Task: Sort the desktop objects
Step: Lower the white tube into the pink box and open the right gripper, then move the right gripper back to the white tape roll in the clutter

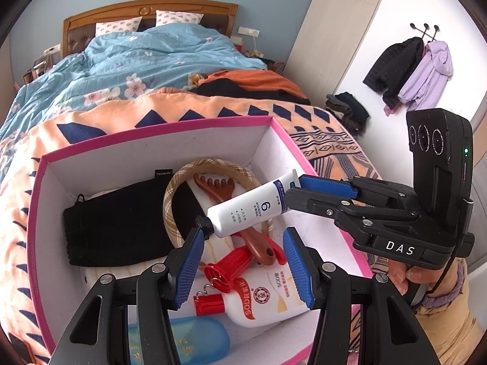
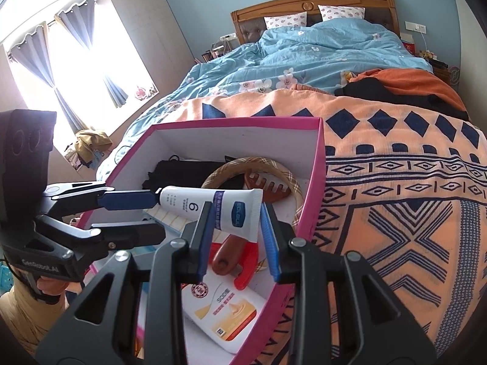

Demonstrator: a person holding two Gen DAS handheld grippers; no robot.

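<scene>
Lowering the tube point(image 1: 248, 210) flat into the pink box point(image 1: 158, 135) was judged the step in hand; a slow descent and release only once it rested on the contents would be advised, clear of the wooden comb point(image 1: 219, 187).

Left wrist view: the tube was seen clamped at its crimped end by the right gripper point(image 1: 293, 188), cap end just touching 1 pad of the left gripper point(image 1: 243, 266). Left jaws were held apart, nothing between them. The lotion bottle point(image 1: 268, 301) lay below.

Right wrist view: the right gripper point(image 2: 236, 240) was seen closed on the tube point(image 2: 213, 206) above the box point(image 2: 316, 182).
</scene>
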